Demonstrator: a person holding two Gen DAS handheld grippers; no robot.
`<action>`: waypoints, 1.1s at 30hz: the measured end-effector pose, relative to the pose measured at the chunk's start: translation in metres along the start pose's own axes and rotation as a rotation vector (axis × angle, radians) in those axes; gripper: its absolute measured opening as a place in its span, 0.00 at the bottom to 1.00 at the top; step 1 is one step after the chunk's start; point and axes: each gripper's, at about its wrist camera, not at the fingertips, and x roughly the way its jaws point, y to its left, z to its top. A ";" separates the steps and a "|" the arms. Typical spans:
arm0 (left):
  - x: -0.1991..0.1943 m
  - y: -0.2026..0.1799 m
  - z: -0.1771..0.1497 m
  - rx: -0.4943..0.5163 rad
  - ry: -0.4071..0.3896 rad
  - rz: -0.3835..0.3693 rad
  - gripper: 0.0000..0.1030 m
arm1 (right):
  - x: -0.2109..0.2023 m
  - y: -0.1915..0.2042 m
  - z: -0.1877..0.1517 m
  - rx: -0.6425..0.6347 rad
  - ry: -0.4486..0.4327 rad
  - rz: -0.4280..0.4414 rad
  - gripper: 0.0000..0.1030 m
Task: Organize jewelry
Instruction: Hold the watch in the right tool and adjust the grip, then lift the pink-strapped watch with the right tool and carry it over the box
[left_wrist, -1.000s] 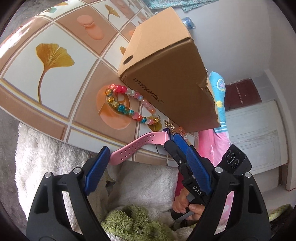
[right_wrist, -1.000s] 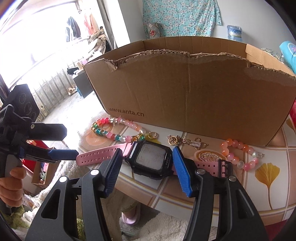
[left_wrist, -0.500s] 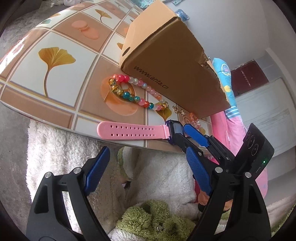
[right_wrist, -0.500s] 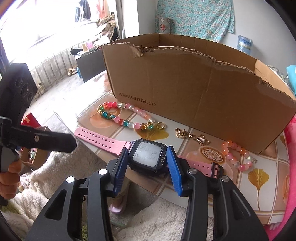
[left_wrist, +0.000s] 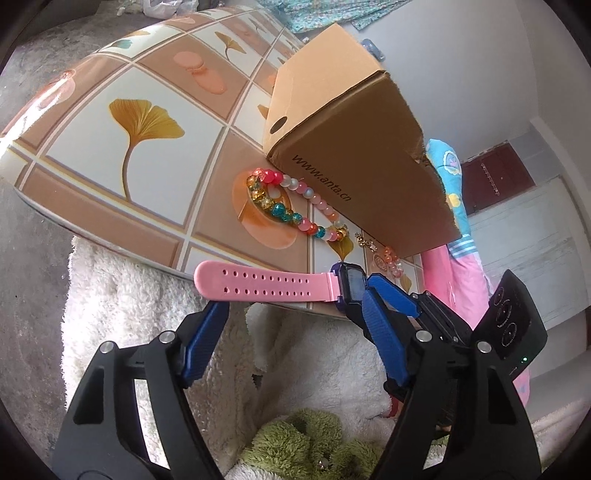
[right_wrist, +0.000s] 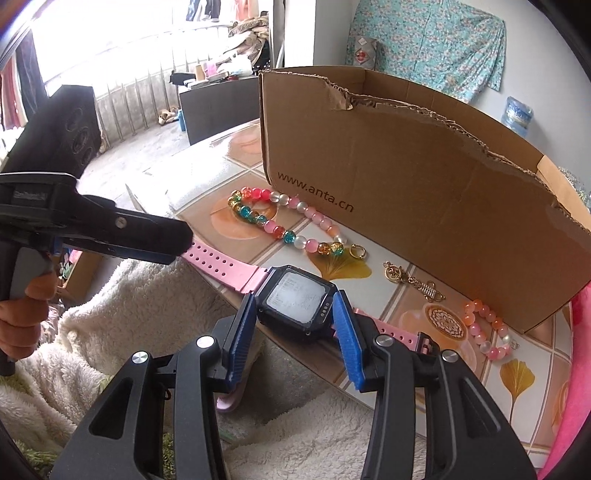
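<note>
At table (left_wrist: 155, 192) edge, right tongs (right_wrist: 295, 328) pinch the black face of the pink-strapped watch (right_wrist: 295, 301), which lies half over the edge. Left tongs (left_wrist: 291, 332) w/ jaws closing, spread, hang just under the strap's free end, nothing between them. Mixed bead bracelet (right_wrist: 284, 221), gold charm (right_wrist: 410, 280) & peach bracelet (right_wrist: 487, 332) lie along cardboard box (right_wrist: 424, 199) front.

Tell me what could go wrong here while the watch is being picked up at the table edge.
1. The right gripper clamps only the watch case by its sides; it could twist or slip out.
2. The long pink strap hangs past the table edge. The left gripper jaws are closing with nothing between them, so it may sag or snag.
3. The multicoloured bead bracelet lies close by and could get dragged.
</note>
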 end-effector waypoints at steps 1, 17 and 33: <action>-0.005 -0.002 -0.001 0.012 -0.015 0.000 0.66 | 0.000 0.000 0.000 0.001 0.000 0.002 0.41; 0.023 -0.046 0.007 0.253 -0.048 0.279 0.26 | -0.003 -0.002 -0.005 0.035 -0.023 0.005 0.41; 0.038 -0.064 0.000 0.373 -0.037 0.493 0.15 | -0.031 -0.039 -0.021 0.072 -0.062 0.030 0.60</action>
